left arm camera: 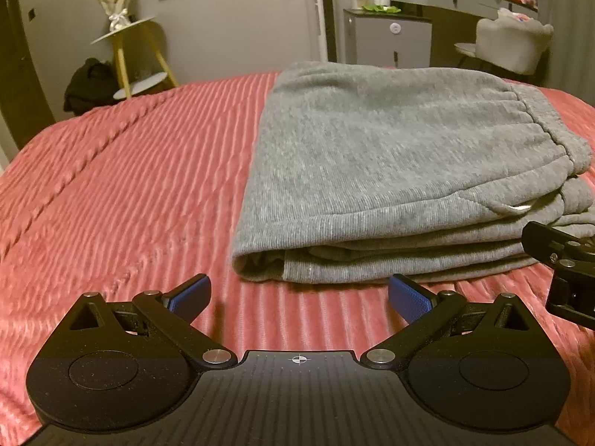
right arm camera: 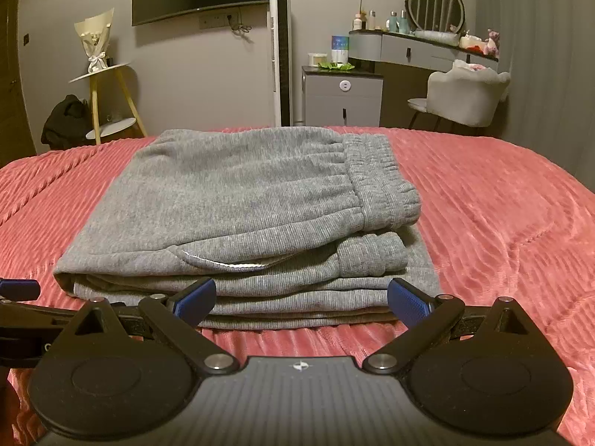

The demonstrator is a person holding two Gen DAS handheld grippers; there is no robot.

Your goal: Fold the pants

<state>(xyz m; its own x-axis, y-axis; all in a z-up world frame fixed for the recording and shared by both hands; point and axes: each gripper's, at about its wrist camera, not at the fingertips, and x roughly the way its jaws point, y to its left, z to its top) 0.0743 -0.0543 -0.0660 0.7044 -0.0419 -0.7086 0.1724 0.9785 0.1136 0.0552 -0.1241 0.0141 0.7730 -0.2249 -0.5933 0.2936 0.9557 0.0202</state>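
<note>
Both grippers empty, fingers spread | pants (right arm camera: 238, 223) folded | bedspread (right arm camera: 502, 204)

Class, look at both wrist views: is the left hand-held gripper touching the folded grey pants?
Apart. In the left wrist view, the left hand-held gripper is open, with pink bedspread visible between its fingertips and the pants.
</note>
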